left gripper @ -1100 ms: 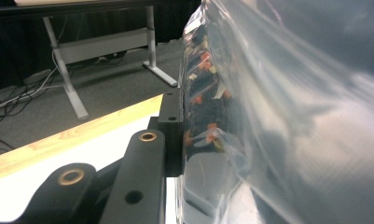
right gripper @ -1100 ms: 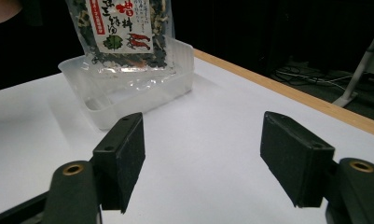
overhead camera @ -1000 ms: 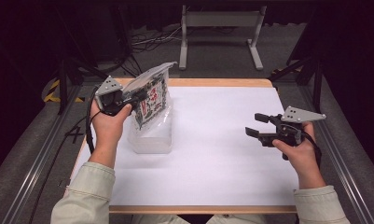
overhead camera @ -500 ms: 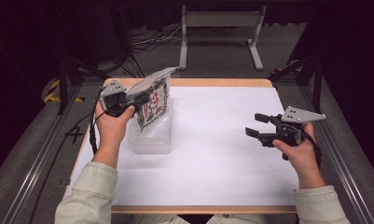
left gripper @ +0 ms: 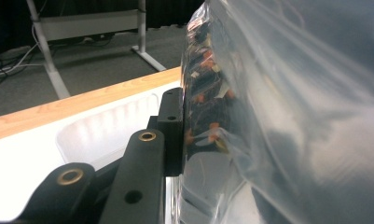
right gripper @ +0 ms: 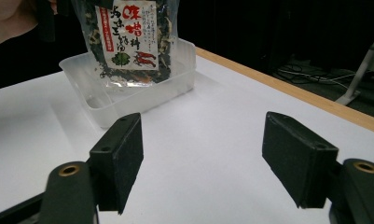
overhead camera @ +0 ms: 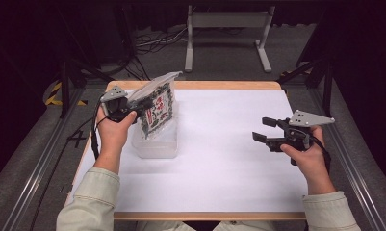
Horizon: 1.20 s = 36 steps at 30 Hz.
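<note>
Nearest you, your two forearms in pale sleeves come in over the near edge of the table (overhead camera: 219, 192), one on each side. Your right hand (overhead camera: 310, 156) holds the right gripper (overhead camera: 267, 130) low over the white surface on the right side, well apart from everything else; its two black jaws stand wide apart with nothing between them, and one grey three-cornered plate sits on top of it. Farther in and to the left, your left hand (overhead camera: 112, 130) holds the left gripper (overhead camera: 143, 103) raised above the table, its jaws clamped on the edge of one clear plastic bag (overhead camera: 156, 108). The bag carries a single printed label with red characters and holds dark dried pieces; it hangs tilted, its lower end down inside one clear plastic container (overhead camera: 157, 144) that rests on the white surface left of centre. In the left gripper view one jaw presses flat against the bag's film. Beyond the far wooden edge of the table, one white metal stand (overhead camera: 226, 29) with two feet sits on the grey floor, with loose cables (overhead camera: 152, 41) to its left.
</note>
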Each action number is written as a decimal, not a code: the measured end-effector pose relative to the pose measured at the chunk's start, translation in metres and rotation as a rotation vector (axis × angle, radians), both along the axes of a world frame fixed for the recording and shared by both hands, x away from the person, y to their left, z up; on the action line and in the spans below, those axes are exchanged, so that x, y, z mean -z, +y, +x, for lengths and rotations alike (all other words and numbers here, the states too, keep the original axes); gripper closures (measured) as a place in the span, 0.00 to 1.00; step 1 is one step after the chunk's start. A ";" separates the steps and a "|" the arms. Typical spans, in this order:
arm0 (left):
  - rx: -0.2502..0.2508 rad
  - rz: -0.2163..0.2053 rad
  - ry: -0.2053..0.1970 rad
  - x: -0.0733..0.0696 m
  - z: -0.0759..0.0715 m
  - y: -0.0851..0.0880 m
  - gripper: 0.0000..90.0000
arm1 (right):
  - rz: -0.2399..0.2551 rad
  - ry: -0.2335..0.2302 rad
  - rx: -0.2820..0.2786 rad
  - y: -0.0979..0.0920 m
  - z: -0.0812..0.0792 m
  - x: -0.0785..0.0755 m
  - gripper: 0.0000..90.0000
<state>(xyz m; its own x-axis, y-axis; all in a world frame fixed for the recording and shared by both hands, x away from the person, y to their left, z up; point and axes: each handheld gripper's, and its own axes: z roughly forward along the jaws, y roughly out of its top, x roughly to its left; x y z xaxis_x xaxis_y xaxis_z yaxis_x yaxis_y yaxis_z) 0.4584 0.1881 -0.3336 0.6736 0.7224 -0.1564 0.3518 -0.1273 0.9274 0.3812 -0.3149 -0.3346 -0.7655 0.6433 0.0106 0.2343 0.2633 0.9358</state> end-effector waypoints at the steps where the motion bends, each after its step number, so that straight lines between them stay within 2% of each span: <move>1: 0.000 -0.001 0.000 0.001 0.000 0.001 0.80 | 0.000 0.001 0.000 0.000 0.000 0.000 0.33; 7: 0.001 -0.022 0.003 0.005 0.001 0.005 0.80 | 0.002 0.003 -0.001 0.000 0.000 0.001 0.32; 9: -0.004 -0.045 0.014 0.007 0.002 0.009 0.80 | 0.001 0.005 -0.003 0.000 0.000 0.001 0.32; 14: -0.007 -0.053 0.027 0.007 0.004 0.011 0.80 | 0.003 0.005 -0.003 0.000 0.000 0.001 0.32; 19: -0.029 -0.072 0.026 0.007 0.006 0.014 0.80 | 0.004 0.005 -0.002 0.000 0.001 0.001 0.32; 22: -0.051 -0.066 0.016 0.006 0.006 0.015 0.77 | 0.005 0.006 0.000 -0.001 0.001 0.001 0.32; 23: -0.076 -0.062 -0.002 0.005 0.005 0.014 0.73 | 0.004 0.005 -0.001 -0.001 0.001 0.001 0.32; 24: -0.076 -0.062 -0.002 0.005 0.005 0.014 0.56 | 0.004 0.005 -0.001 -0.001 0.001 0.001 0.32; 25: -0.076 -0.062 -0.002 0.005 0.005 0.014 0.56 | 0.005 0.006 0.001 -0.002 0.001 0.002 0.32; 26: -0.102 -0.067 -0.013 0.003 0.005 0.014 0.44 | 0.005 0.006 0.001 -0.002 0.001 0.002 0.32; 28: -0.114 -0.069 -0.029 0.001 0.003 0.014 0.34 | 0.004 0.007 0.002 -0.002 0.001 0.002 0.32; 29: -0.128 -0.059 -0.042 -0.001 0.001 0.014 0.34 | 0.004 0.007 0.002 -0.002 0.001 0.002 0.32; 31: -0.145 -0.028 -0.060 -0.005 -0.003 0.013 0.16 | 0.006 0.005 0.005 -0.002 0.001 0.001 0.31; 36: -0.119 0.024 -0.113 -0.015 -0.021 0.013 0.09 | 0.005 -0.003 0.014 -0.003 0.000 0.001 0.29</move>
